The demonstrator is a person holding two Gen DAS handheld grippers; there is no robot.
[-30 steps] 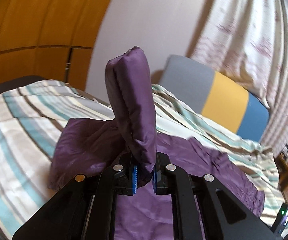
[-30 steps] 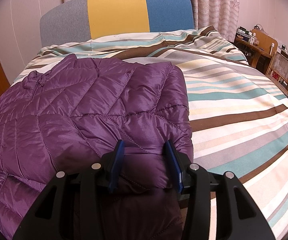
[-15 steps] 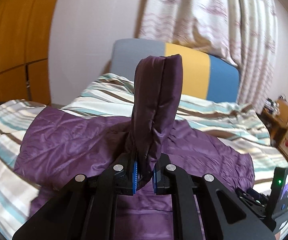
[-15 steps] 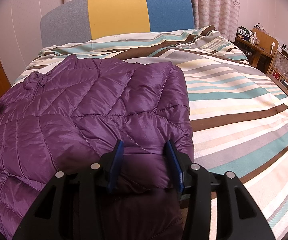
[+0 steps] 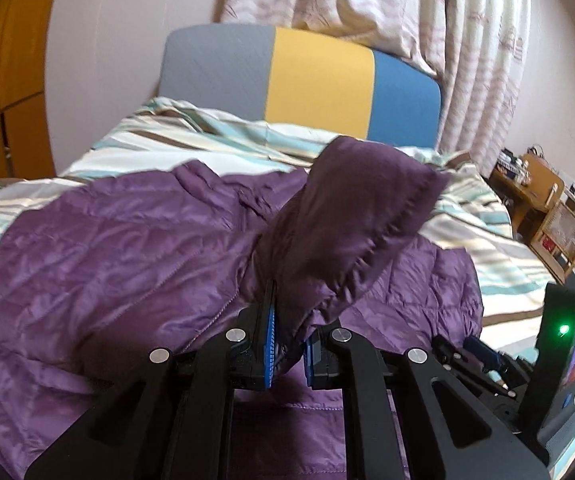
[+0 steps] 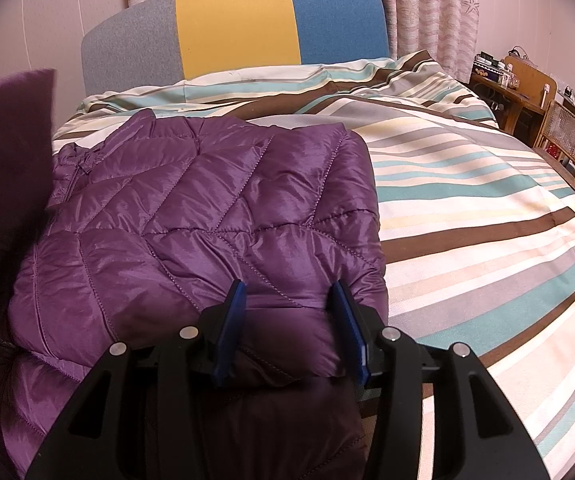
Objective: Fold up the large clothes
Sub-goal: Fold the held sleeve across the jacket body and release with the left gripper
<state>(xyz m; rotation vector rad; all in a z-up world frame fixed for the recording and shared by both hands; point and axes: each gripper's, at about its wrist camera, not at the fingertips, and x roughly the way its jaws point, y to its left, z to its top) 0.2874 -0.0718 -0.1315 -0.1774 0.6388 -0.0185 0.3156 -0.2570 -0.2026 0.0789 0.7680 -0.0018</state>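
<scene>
A purple quilted jacket (image 6: 207,216) is lying on the bed (image 6: 467,208), on the striped cover, well short of the headboard (image 6: 239,28) with its grey, yellow and blue panels. As seen from the right wrist, the jacket is covering the left half of the bed, and its folded right edge is running straight down toward the camera.

The left tongs (image 5: 289,354) are pinching a sleeve (image 5: 351,216) of the jacket, the blue pads nearly together with the fabric squeezed between them. The sleeve is rising out of the tongs and leaning to the right over the jacket body, its cuff end pointing toward the headboard.

The right tongs (image 6: 291,328) are standing partly open over the near edge of the jacket, a puffy fold lying between the blue pads. Both pads are looking to be against the fabric, but whether they are pressing it I cannot tell.

A curtain (image 5: 407,12) is hanging behind the headboard, and a wooden chair (image 6: 567,140) is standing to the right of the bed.
</scene>
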